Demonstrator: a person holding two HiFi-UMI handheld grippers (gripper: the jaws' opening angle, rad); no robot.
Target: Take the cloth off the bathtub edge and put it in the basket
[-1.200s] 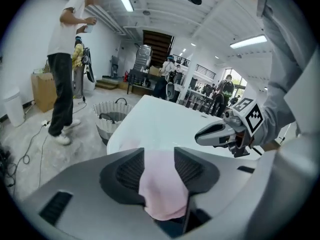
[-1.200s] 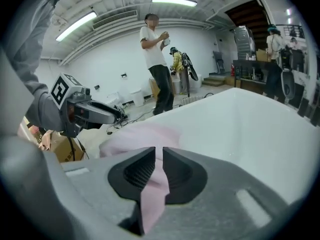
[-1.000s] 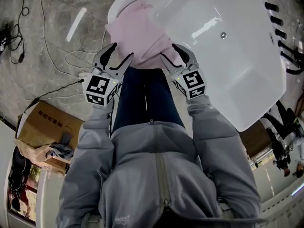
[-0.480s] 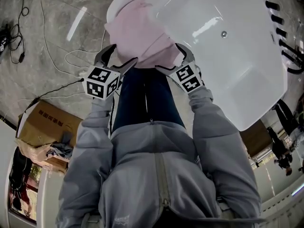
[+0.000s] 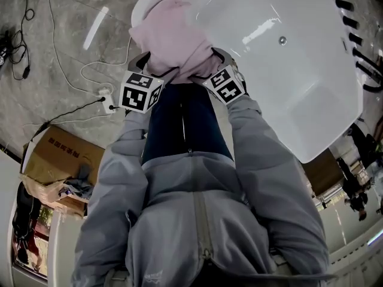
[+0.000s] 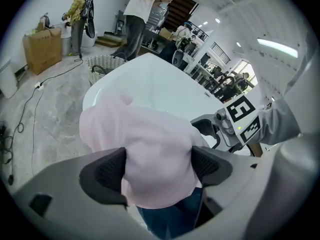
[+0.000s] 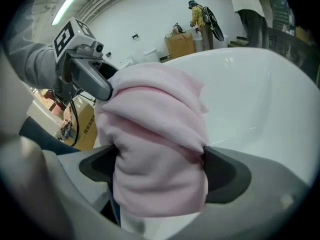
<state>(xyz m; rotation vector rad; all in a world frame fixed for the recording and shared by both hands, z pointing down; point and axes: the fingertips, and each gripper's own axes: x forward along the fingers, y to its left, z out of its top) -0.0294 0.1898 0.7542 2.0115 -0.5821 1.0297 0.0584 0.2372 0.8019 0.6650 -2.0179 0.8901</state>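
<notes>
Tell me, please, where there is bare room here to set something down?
The bathtub is bare inside from the cloth to the drain and beyond. The tub end is crowded: left gripper and right gripper, jaws just opened, straddle the cloth. The floor beside it carries cables, a power strip and a box.
</notes>
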